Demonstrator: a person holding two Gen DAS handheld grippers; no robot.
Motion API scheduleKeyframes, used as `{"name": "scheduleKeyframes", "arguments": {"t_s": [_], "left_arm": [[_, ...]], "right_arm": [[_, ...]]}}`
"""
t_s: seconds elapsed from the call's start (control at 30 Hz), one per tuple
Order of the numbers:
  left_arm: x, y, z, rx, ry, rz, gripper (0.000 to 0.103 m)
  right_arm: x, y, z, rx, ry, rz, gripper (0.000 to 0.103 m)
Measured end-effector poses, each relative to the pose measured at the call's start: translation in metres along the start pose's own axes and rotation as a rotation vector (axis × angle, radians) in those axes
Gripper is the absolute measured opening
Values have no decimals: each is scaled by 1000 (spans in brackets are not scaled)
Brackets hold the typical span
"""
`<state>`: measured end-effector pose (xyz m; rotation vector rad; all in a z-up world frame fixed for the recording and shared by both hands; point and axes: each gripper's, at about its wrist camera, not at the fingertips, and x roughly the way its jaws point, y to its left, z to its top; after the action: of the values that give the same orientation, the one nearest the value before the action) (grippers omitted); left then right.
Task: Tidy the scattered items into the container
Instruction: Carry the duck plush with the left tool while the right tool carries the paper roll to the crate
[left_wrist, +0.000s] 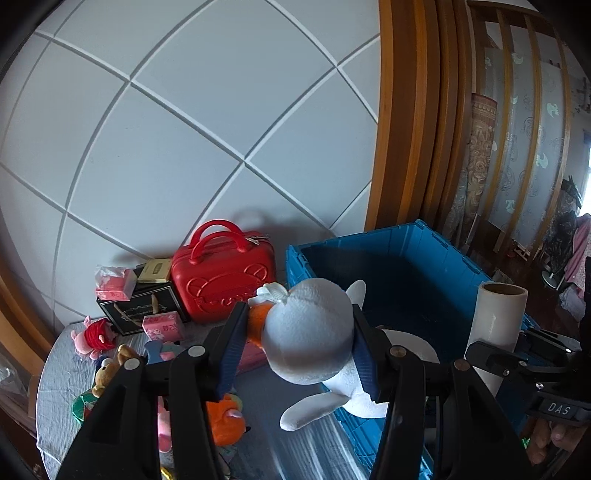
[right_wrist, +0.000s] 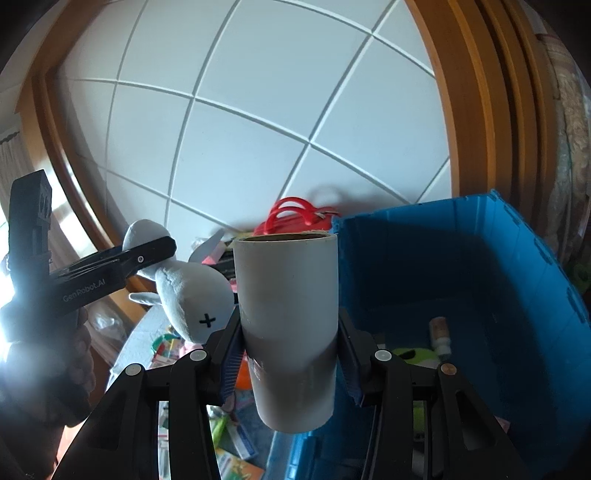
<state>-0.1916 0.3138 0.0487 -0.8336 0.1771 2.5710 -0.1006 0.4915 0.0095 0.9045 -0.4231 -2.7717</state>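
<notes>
The soft white plush duck with an orange beak (left_wrist: 308, 332) is pinched by its round head between the blue pads of the left hand-held gripper (left_wrist: 301, 345). The duck is held above the near corner of the deep blue plastic crate (left_wrist: 417, 251), and its body and one wing hang down over the crate's rim. In the right wrist view the same duck is seen from the side (a small black cross is stitched on it).

The tall white cardboard-cored roll of film (right_wrist: 290, 332) is clamped upright between the pads of the right hand-held gripper (right_wrist: 290, 365). The roll is held just before the crate's left wall, with the open crate to its right. Inside the crate a small bottle with a white cap (right_wrist: 439, 334) and a green and black object (right_wrist: 415, 355) are seen on the bottom.

On the worktop covered by a light blue cloth (left_wrist: 59, 376), left of the crate, a red hard-shell case with two handles (left_wrist: 225, 277) stands against the white panelled wall (left_wrist: 207, 122). Beside the case are a black gift box (left_wrist: 142, 304), pink tissue packets (left_wrist: 164, 325), a pink and red plush doll (left_wrist: 94, 336) and a small brown teddy bear (left_wrist: 107, 369).
</notes>
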Motion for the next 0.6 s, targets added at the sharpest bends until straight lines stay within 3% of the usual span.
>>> {"name": "scheduleKeyframes", "arguments": {"t_s": [0.6], "left_arm": [[63,-114,34,162,51,-111,52]], "right_arm": [[-38,-96,2,128,-56,-147,45]]}}
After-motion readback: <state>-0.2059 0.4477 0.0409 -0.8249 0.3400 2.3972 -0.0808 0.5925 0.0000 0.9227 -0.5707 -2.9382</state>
